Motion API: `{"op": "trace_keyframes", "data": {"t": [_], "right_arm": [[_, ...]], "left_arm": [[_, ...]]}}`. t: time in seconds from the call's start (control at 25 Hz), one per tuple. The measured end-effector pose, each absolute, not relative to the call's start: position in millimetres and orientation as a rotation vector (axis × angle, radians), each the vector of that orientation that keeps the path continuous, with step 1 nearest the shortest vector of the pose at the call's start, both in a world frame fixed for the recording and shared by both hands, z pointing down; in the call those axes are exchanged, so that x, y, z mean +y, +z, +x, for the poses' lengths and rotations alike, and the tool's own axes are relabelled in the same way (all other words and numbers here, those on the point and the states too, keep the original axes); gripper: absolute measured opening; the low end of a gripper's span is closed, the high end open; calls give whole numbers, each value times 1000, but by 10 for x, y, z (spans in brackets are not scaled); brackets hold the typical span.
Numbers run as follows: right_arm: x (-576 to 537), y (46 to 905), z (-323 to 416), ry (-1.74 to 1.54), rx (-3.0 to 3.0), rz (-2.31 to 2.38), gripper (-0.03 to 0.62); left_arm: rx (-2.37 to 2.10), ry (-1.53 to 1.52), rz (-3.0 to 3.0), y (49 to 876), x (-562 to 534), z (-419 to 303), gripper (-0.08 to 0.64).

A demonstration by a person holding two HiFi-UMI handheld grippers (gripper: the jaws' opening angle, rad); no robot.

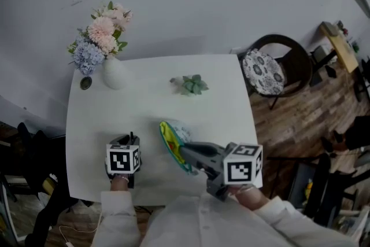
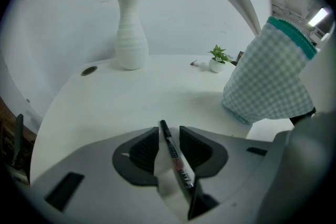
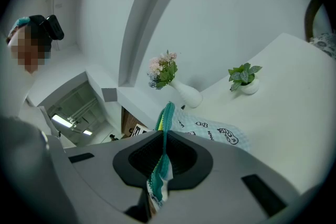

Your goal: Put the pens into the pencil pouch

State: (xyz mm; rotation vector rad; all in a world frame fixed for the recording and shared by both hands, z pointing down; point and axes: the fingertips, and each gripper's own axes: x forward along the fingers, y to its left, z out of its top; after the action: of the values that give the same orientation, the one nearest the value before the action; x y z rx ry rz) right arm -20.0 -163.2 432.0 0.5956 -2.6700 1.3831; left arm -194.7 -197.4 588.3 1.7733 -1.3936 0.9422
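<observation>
white table (image 1: 219, 89) fills the middle of the head view. at its far left corner stands a white vase (image 1: 114, 74) with pink and blue flowers (image 1: 101, 34), and a small dark disc (image 1: 85, 83) lies just beside the vase. a small potted plant (image 1: 193, 85) stands near the far middle. a dark chair (image 1: 280, 66) with a patterned cushion stands beyond the right edge of the table. the left gripper (image 1: 127, 140) is over the near left part of the table, and the dark tip of a pen (image 1: 132, 136) shows at its jaws. the right gripper (image 1: 186, 151) reaches in from the right and holds up the pencil pouch (image 1: 170, 139), whose mouth shows a yellow lining and a teal rim.

in the left gripper view, the left gripper (image 2: 169, 136) has its jaws spread. the pen (image 2: 176, 157) lies slanted between them, close to the right pad, and a gap shows on its left side. the pencil pouch (image 2: 268, 81), of pale green checked cloth with a teal edge, hangs at the right, above the table. the vase (image 2: 130, 39) and the small potted plant (image 2: 217, 60) stand farther back.

in the right gripper view, the right gripper (image 3: 164, 139) has its jaws pressed together on the teal edge of the pencil pouch (image 3: 210, 131). the rest of the cloth, with small black drawings on it, spreads behind the jaws. the vase (image 3: 186, 94) and the small potted plant (image 3: 244, 78) stand beyond it on the table.
</observation>
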Motion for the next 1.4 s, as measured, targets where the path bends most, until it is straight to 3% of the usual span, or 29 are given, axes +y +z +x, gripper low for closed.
{"op": "trace_keyframes", "data": {"t": [0.44, 0.68, 1.4], "right_arm": [[-1635, 4349, -183, 1374, -2662, 642, 23], [-1623, 4340, -185, 1355, -2666, 647, 23], [-1496, 4282, -255, 1308, -2701, 616, 23]], "left_arm": [[-1408, 952, 1785, 5825, -2015, -1956, 43], [-1390, 845, 1860, 5707, -1972, -1832, 38], [-1476, 188, 2214, 3967, -1898, -1324, 40]]}}
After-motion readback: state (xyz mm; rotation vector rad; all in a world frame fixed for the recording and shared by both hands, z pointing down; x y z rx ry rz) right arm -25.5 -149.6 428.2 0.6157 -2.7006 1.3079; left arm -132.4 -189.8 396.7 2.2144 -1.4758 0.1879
